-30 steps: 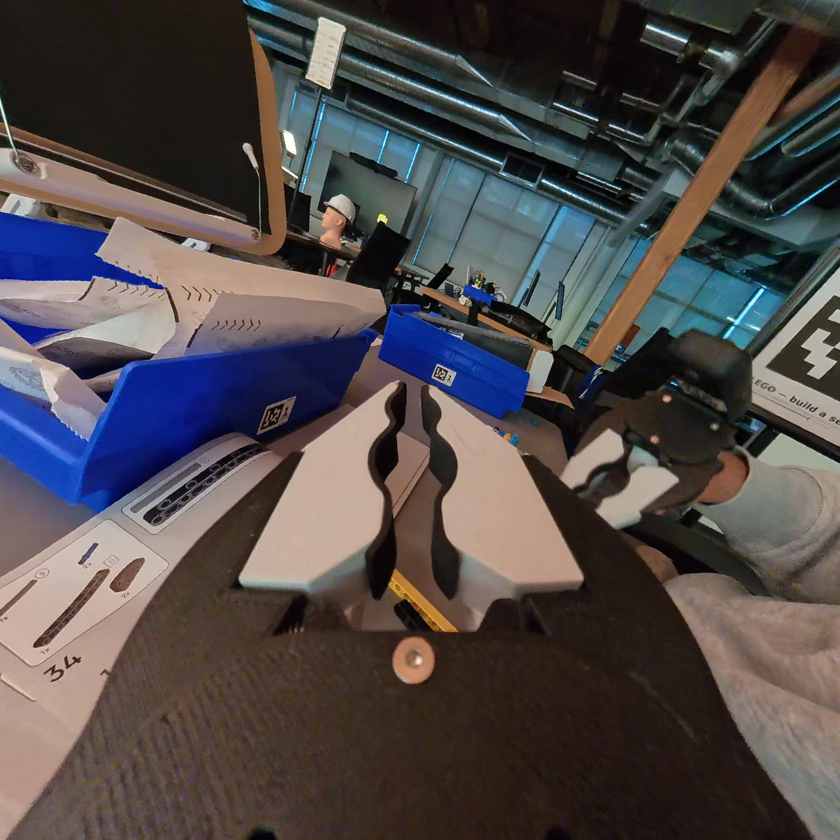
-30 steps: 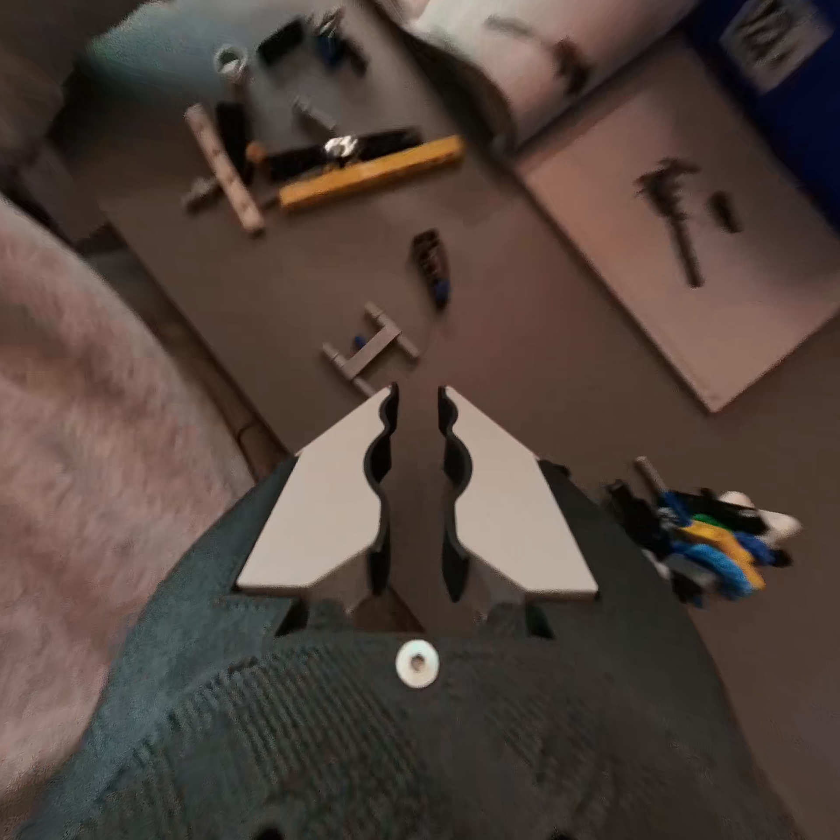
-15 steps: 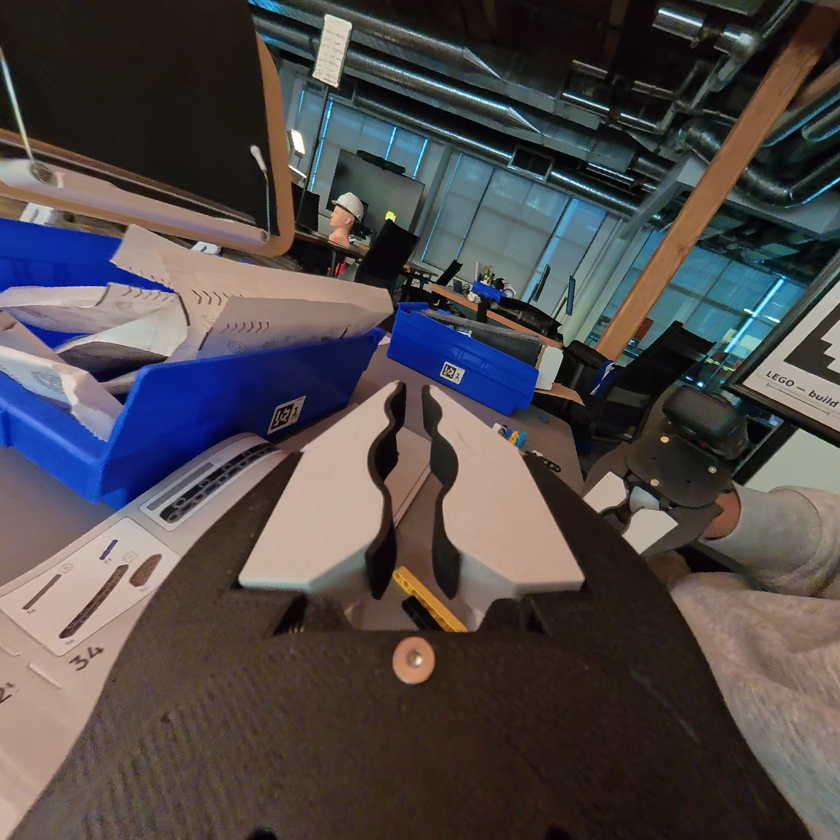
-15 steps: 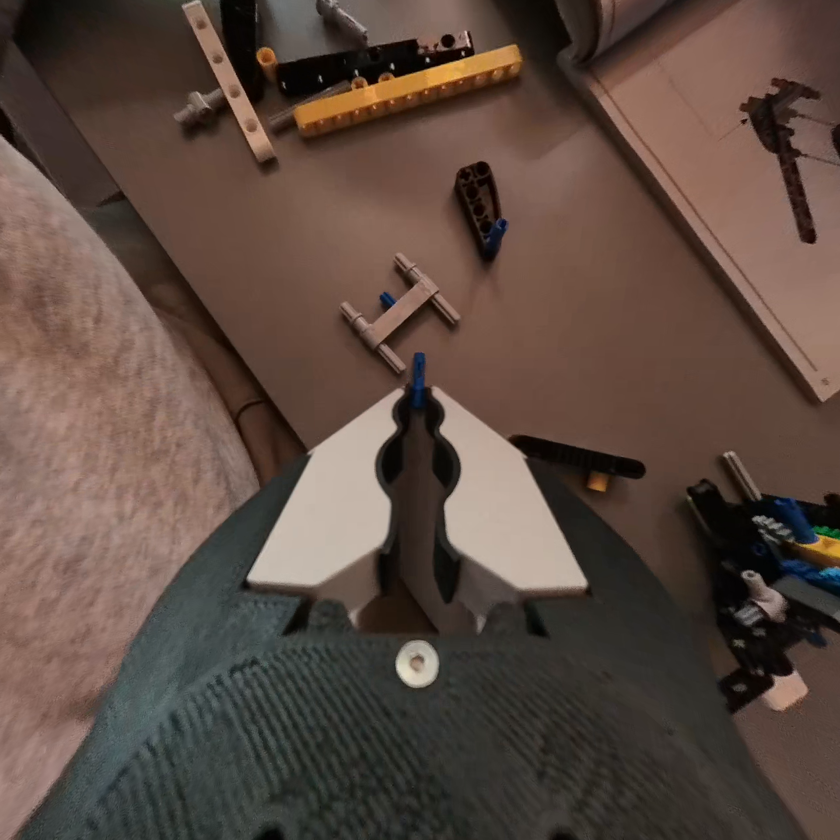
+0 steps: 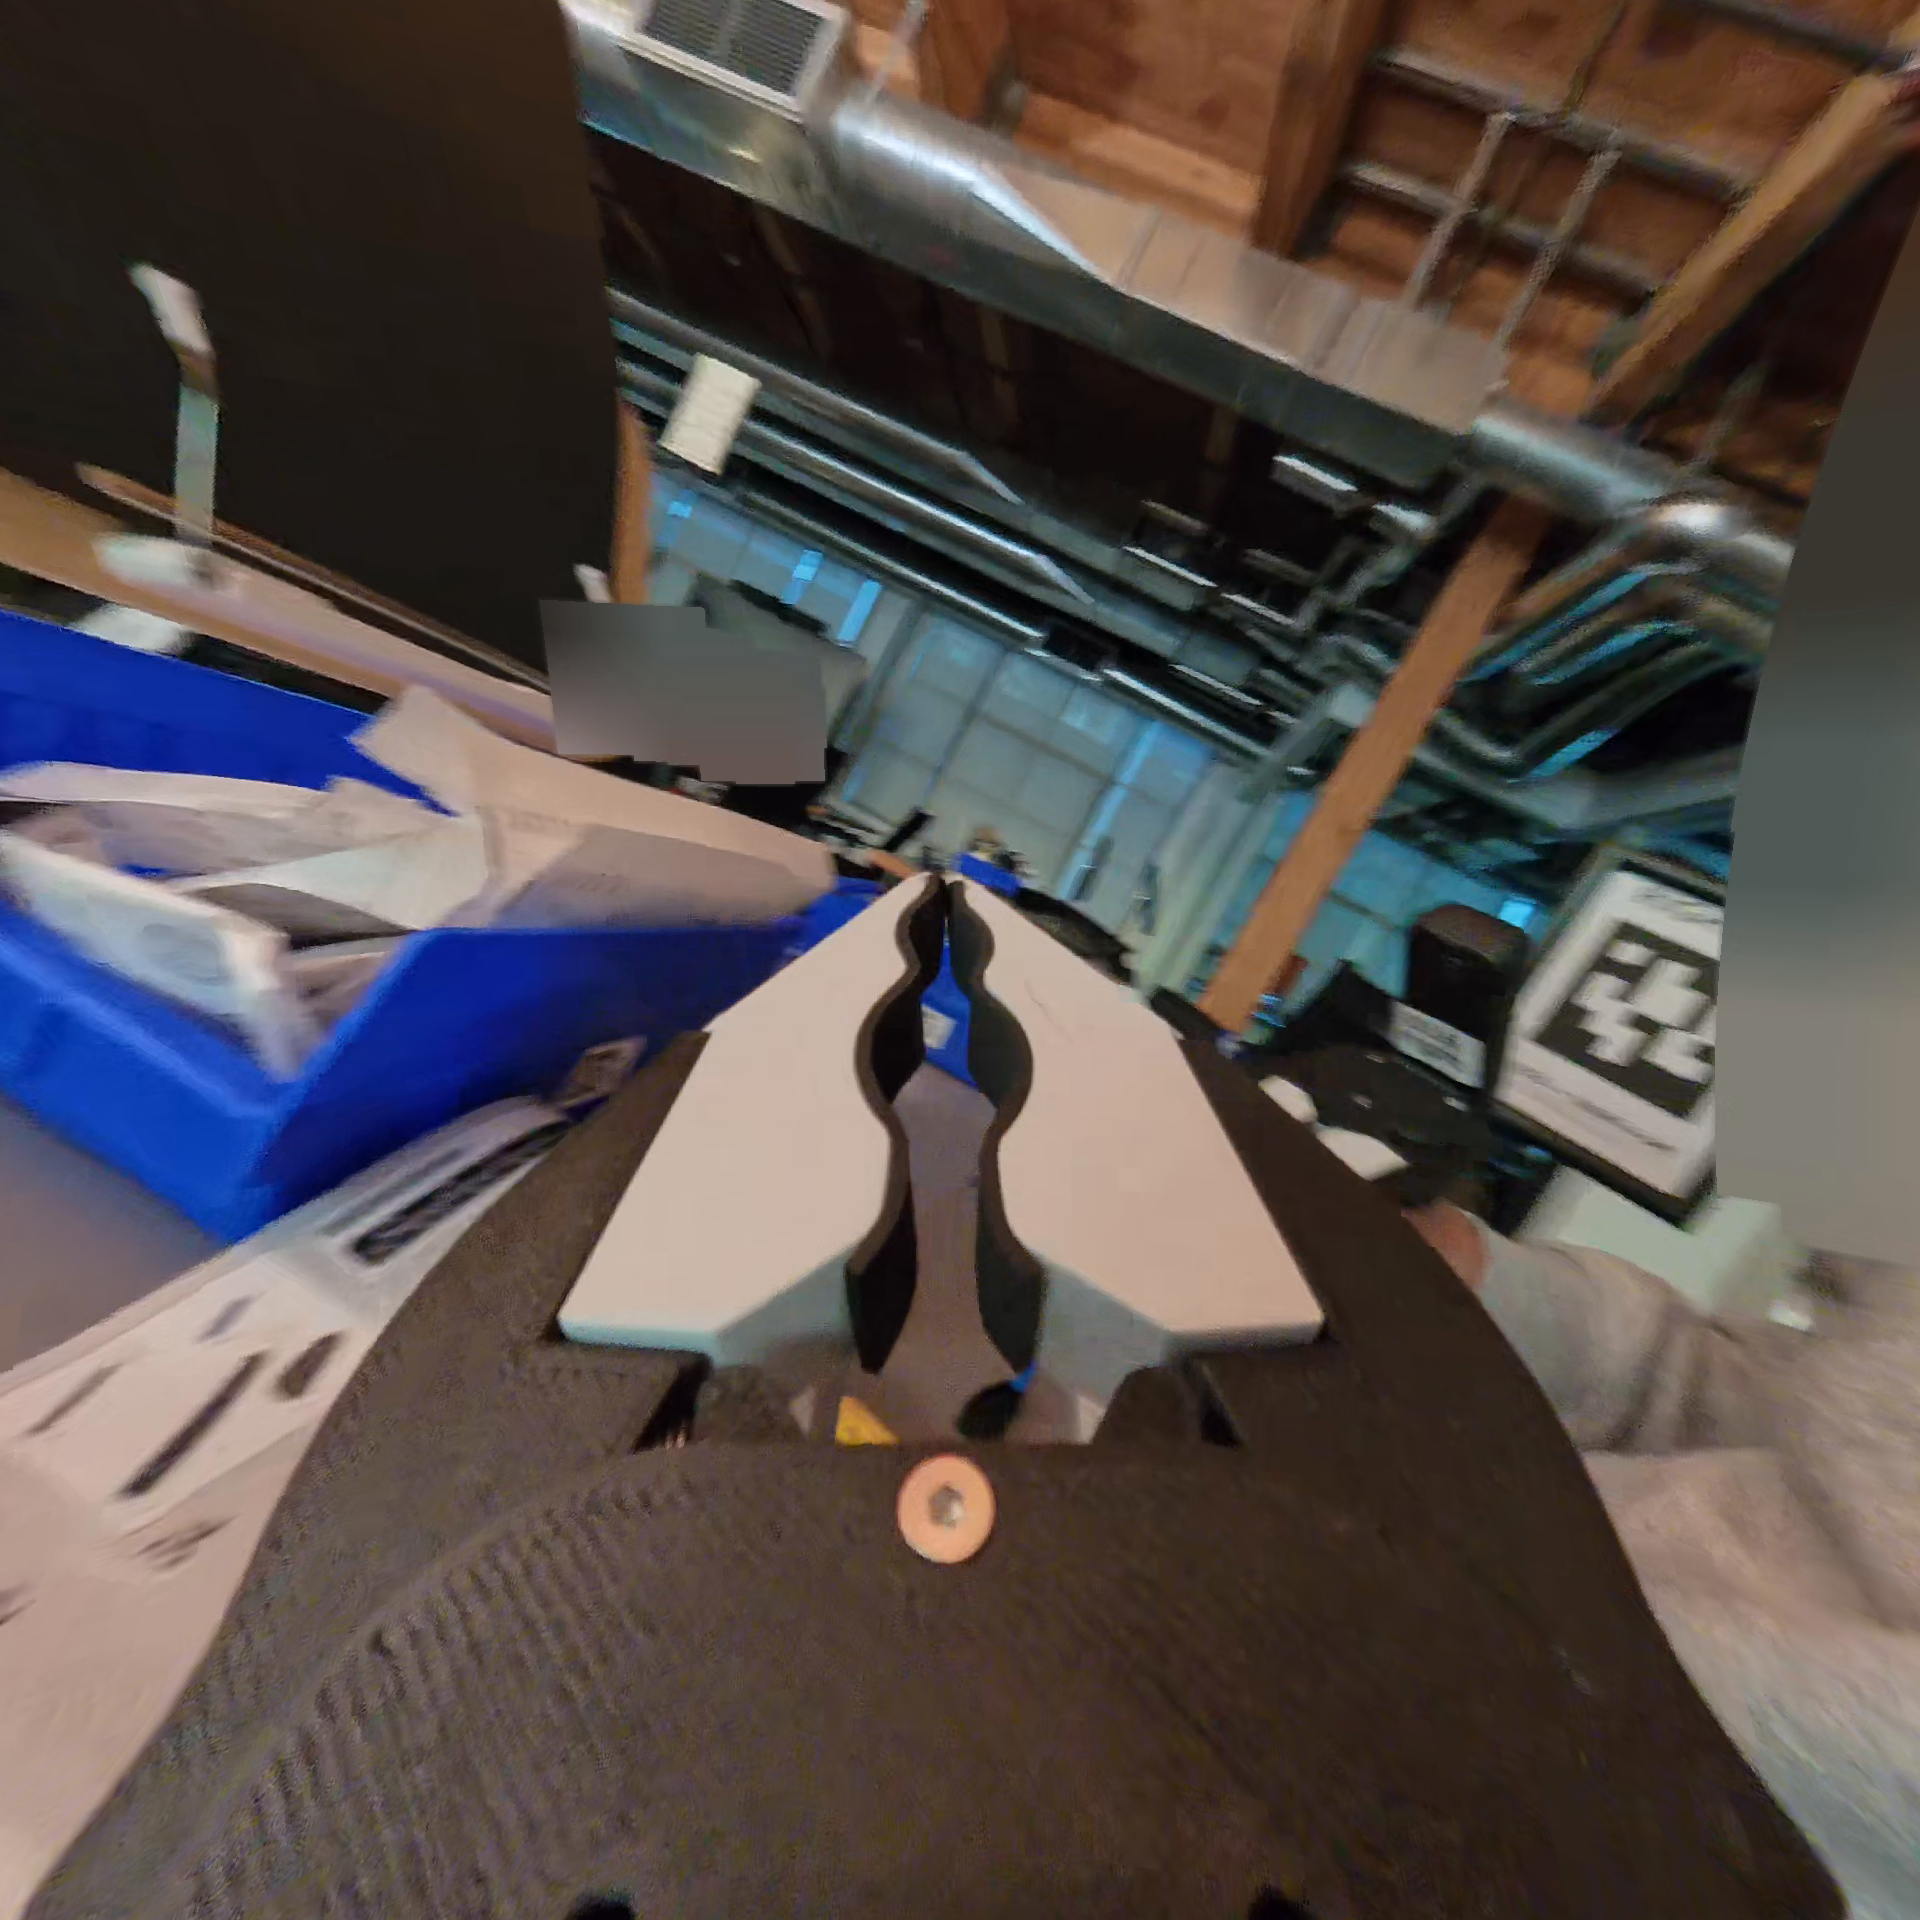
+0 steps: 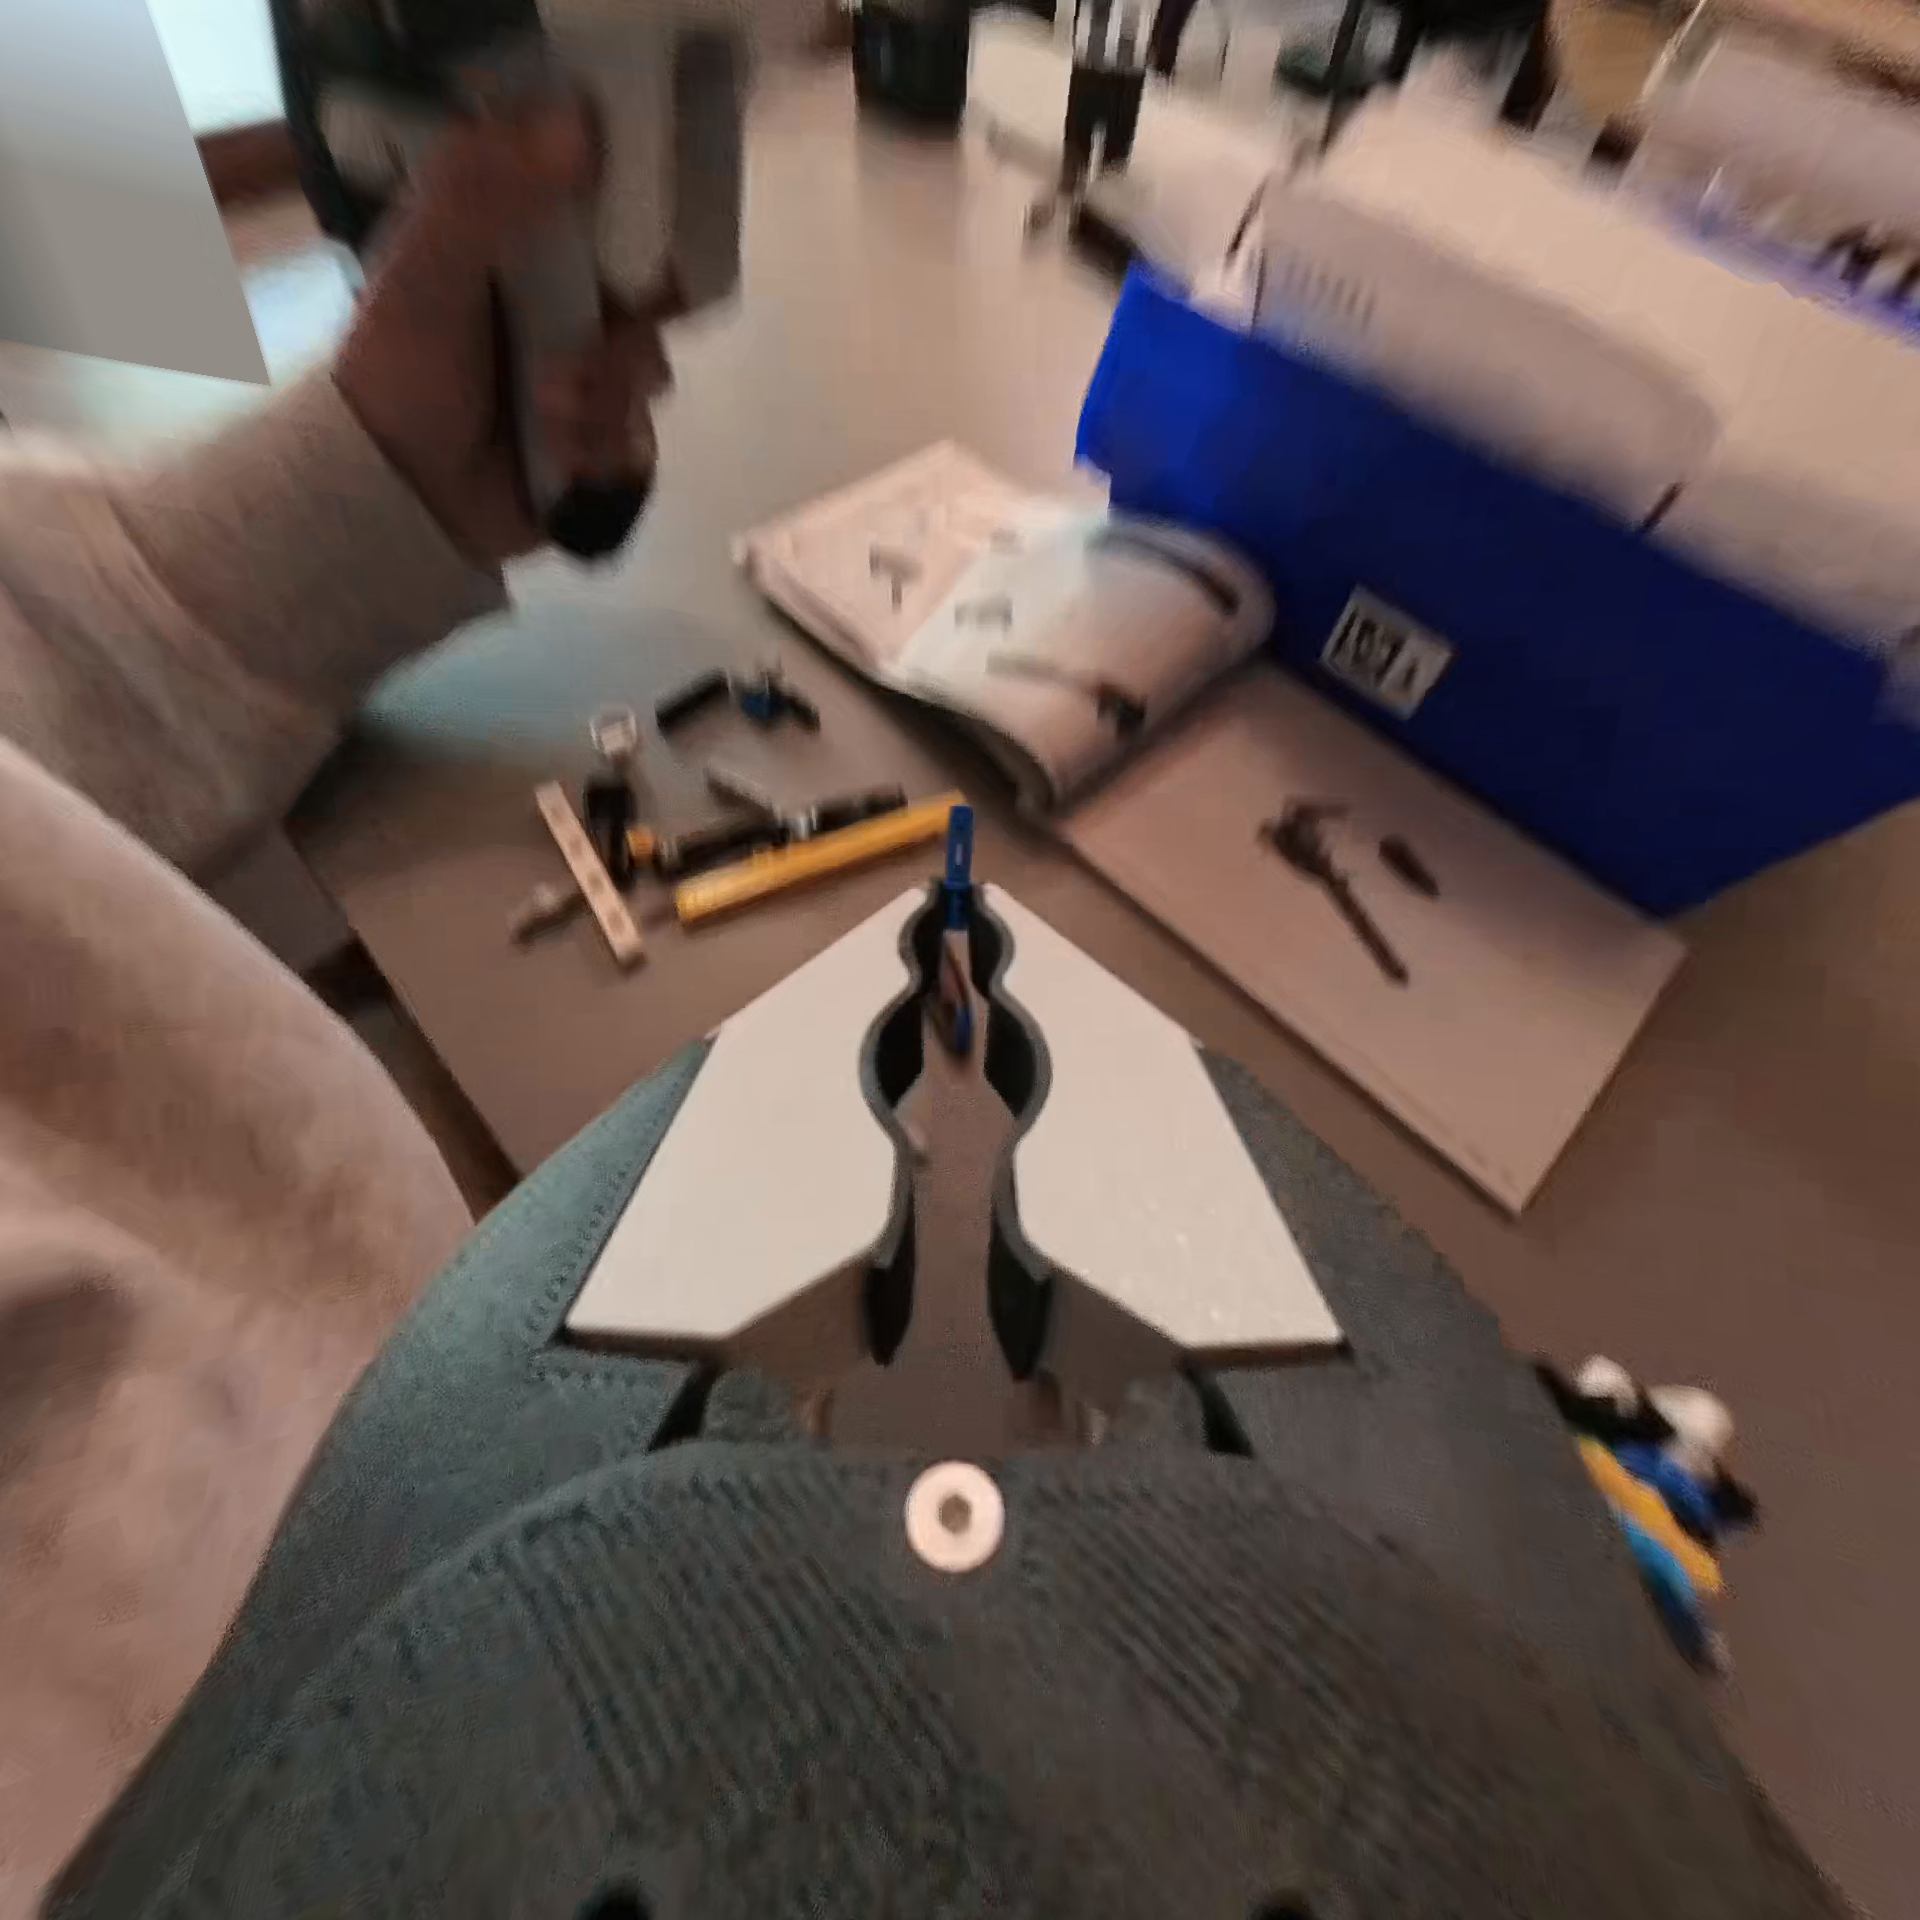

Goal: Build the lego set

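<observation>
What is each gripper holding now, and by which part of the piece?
The right gripper holds a small blue pin by its lower end; the upper end sticks out past the tips. The left gripper is shut and holds nothing visible.

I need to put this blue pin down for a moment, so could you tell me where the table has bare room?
Bare table lies between the yellow beam, the open instruction page and the right gripper. It is crowded around the beam's loose parts and the colourful pile at the right.
</observation>
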Tool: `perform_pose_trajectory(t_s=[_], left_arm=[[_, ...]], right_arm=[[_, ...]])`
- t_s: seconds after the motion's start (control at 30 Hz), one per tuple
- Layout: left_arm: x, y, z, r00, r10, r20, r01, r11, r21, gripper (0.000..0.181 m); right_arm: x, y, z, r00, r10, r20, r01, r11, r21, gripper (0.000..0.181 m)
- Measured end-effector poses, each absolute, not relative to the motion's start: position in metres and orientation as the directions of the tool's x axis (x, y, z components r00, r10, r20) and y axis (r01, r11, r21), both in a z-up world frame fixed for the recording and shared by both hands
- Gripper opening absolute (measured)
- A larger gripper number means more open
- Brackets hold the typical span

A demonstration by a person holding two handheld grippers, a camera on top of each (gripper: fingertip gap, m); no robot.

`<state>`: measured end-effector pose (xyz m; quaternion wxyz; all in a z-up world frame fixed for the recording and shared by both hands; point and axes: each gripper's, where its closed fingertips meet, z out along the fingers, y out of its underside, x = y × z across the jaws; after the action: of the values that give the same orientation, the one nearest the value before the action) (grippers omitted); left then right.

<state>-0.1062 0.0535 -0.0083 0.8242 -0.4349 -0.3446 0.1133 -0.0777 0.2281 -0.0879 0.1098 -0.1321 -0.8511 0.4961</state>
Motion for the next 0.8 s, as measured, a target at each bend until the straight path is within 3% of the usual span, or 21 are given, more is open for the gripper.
perform_pose_trajectory(t_s=[0.03,0.17,0.33,0.8], left_arm=[[-0.103,0.064,-0.007,0.770,0.434,0.468,0.145,0.596,-0.790,0.000],[-0.094,0.111,-0.009,0.848,0.286,0.445,0.254,0.518,-0.817,0.001],[-0.063,0.153,-0.010,0.924,0.088,0.373,0.318,0.367,-0.874,0.008],[-0.073,0.143,-0.009,0.909,0.112,0.401,0.317,0.439,-0.841,0.002]], right_arm=[[-0.080,0.218,-0.075,-0.940,0.338,0.040,0.107,0.406,-0.907,0.003],[-0.080,0.184,-0.035,-0.953,0.295,-0.060,0.120,0.188,-0.975,0.002],[-0.079,0.153,-0.010,-0.972,0.225,-0.066,0.091,0.102,-0.991,0.003],[-0.075,0.140,-0.020,-0.976,0.207,-0.063,0.087,0.106,-0.991,0.003]])
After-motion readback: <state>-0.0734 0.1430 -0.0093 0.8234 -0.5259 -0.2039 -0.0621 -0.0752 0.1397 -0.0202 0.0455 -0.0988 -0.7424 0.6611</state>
